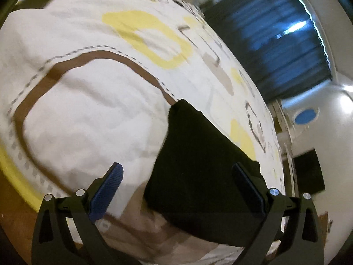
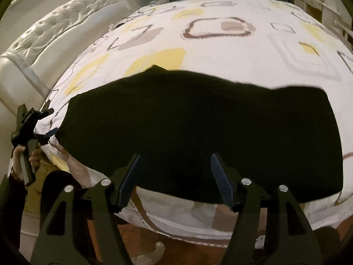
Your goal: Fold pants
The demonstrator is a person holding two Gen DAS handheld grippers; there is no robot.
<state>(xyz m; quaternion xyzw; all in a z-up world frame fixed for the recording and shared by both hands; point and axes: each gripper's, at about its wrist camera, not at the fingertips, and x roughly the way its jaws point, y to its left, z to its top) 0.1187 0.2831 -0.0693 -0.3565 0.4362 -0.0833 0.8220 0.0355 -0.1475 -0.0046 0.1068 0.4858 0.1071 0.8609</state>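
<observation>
i have the pants [image 2: 198, 128] lying as a dark, broad slab on the bed [image 2: 220, 44], close to its near edge, already looking doubled over at least once. my right gripper [image 2: 174, 176] hangs just above that near edge with its fingers spread and nothing between them. my left gripper [image 1: 176, 190] is off at the left end of the cloth, fingers also wide apart and empty; in its view the pants [image 1: 198, 165] narrow to a corner pointing up the bed.

i judge the fabric soft and limp, light enough to lift with one pinch, but it will sag and slide on itself, so a single-layer grab would let the fold open. i would take the two near corners, pinching through all layers at the edge, where the stack overhangs slightly.

no containers show in either view.
</observation>
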